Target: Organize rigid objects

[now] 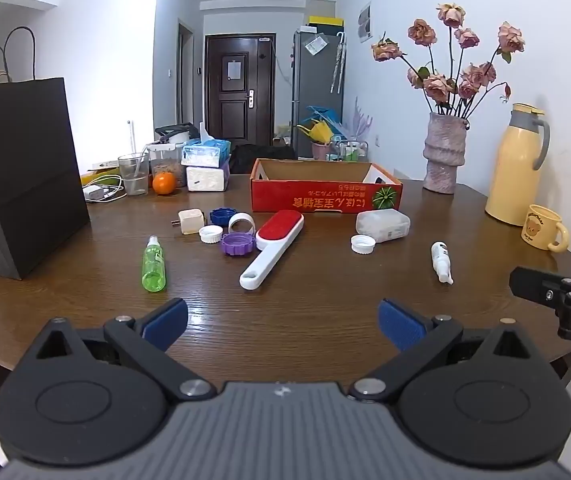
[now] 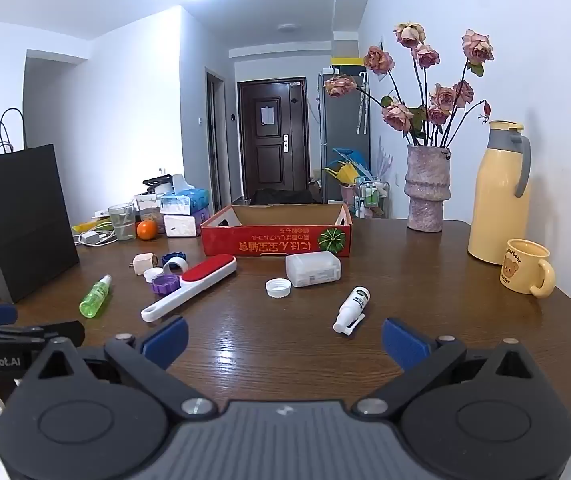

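Right wrist view: right gripper [image 2: 283, 342] hangs low over the near edge of the wooden table [image 2: 465, 292], jaws spread wide, nothing between the blue pads.
Left wrist view: left gripper [image 1: 283, 322] does the same, jaws wide apart and empty, over bare wood.
Nearest target for the right hand: white spray bottle [image 2: 352, 310] lies just ahead at about 1 o'clock from the right gripper, near but not touching.
Its long axis: runs from 7 o'clock to 1 o'clock in the right wrist view, nozzle end toward the gripper, flat base toward the far side.
Nearer hand: the right one, I'd judge; from the left gripper the same bottle sits well off at 2 o'clock.
Nearest target for the left hand: lint brush [image 1: 271, 249] at 12 o'clock, handle end pointing back toward the gripper, red pad toward the box.
Brush axis: 7 o'clock to 1 o'clock in the left wrist view.
Green bottle [image 1: 153, 264]: at 11 o'clock from the left gripper, lying nearly straight away, cap end far.
Destination, as I read it: red cardboard box [image 2: 275, 242], open and at 12 o'clock beyond the clutter.
Step in hand: nothing picked yet; a jaw line set across the white bottle's axis looks like the call.
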`<move>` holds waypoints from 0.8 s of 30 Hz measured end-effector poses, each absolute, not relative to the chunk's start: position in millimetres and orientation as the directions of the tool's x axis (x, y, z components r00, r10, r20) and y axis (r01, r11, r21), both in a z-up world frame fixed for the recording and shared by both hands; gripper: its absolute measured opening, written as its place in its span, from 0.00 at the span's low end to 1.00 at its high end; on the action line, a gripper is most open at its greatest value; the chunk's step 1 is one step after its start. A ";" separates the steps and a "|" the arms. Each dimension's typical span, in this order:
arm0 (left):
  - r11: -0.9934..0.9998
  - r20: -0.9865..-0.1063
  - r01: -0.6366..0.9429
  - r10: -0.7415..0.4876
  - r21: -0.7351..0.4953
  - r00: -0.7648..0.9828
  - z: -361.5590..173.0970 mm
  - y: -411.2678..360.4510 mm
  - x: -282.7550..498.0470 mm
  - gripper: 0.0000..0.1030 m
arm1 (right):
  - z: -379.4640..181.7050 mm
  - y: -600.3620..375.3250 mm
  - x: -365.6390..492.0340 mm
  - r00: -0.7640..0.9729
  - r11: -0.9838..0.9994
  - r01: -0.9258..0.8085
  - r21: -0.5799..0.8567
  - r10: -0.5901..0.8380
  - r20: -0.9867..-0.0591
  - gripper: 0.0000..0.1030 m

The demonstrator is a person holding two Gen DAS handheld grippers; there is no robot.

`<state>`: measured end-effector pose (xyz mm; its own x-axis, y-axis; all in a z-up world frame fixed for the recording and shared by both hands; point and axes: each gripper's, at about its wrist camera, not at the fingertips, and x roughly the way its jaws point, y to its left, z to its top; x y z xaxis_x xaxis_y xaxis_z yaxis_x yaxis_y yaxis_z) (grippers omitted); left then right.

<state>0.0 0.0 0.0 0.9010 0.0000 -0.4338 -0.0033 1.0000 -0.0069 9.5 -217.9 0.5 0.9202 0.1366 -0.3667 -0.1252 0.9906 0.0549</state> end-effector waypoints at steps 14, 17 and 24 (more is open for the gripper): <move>1.000 -0.426 -0.006 0.000 -0.013 0.905 0.6 5.6 -1.1 1.00 | -0.6 -213.9 7.4 0.913 0.992 -0.121 0.045 0.129 -0.387 1.00; 1.000 -0.422 -0.008 0.001 -0.013 0.907 1.8 7.8 -1.5 1.00 | -0.3 -214.7 7.5 0.914 0.992 -0.122 0.044 0.129 -0.386 1.00; 1.000 -0.419 -0.010 0.004 -0.013 0.908 2.5 7.5 -3.1 1.00 | -0.2 -215.0 7.5 0.914 0.992 -0.120 0.046 0.129 -0.386 1.00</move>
